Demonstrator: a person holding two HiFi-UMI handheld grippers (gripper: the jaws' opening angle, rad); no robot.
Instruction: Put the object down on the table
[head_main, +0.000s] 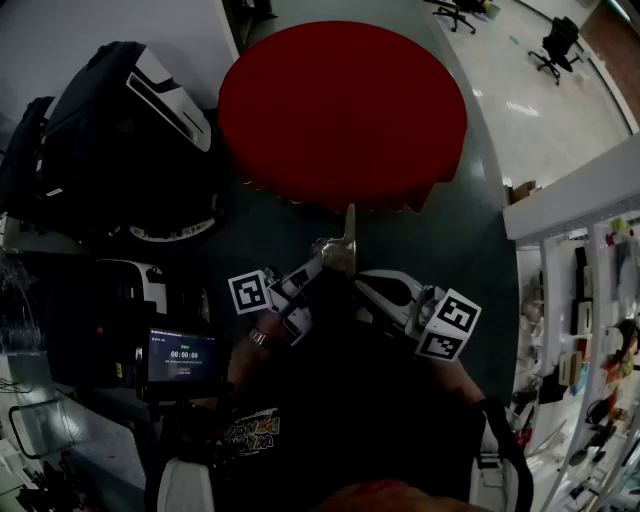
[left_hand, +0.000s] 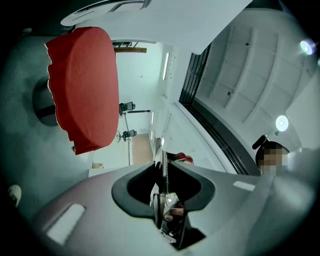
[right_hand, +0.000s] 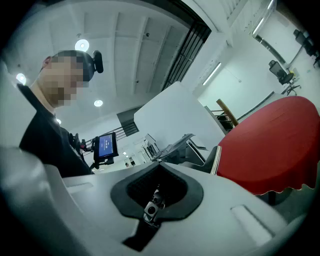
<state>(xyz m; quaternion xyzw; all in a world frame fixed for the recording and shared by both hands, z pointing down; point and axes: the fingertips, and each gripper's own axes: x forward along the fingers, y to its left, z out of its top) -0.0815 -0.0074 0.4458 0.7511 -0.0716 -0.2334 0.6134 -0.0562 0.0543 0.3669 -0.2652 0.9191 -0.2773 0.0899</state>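
Observation:
A round table with a red cloth (head_main: 342, 105) stands ahead of me, with nothing on it. Just short of its near edge my left gripper (head_main: 330, 258) is shut on a thin silvery metal utensil (head_main: 348, 228), whose blade points up toward the table. In the left gripper view the blade (left_hand: 164, 159) stands edge-on between the pads of that gripper (left_hand: 165, 175), with the red table (left_hand: 85, 90) off to the left. My right gripper (head_main: 362, 280) sits close beside the left one and appears shut and empty (right_hand: 159, 165). Its view shows the blade (right_hand: 216, 161) in front of the table (right_hand: 270, 150).
A black and white bag (head_main: 110, 130) lies on the floor at left. Below it a small screen (head_main: 182, 357) sits on a stand. A white rack with hanging tools (head_main: 590, 290) is at right. Office chairs (head_main: 555, 45) stand far back.

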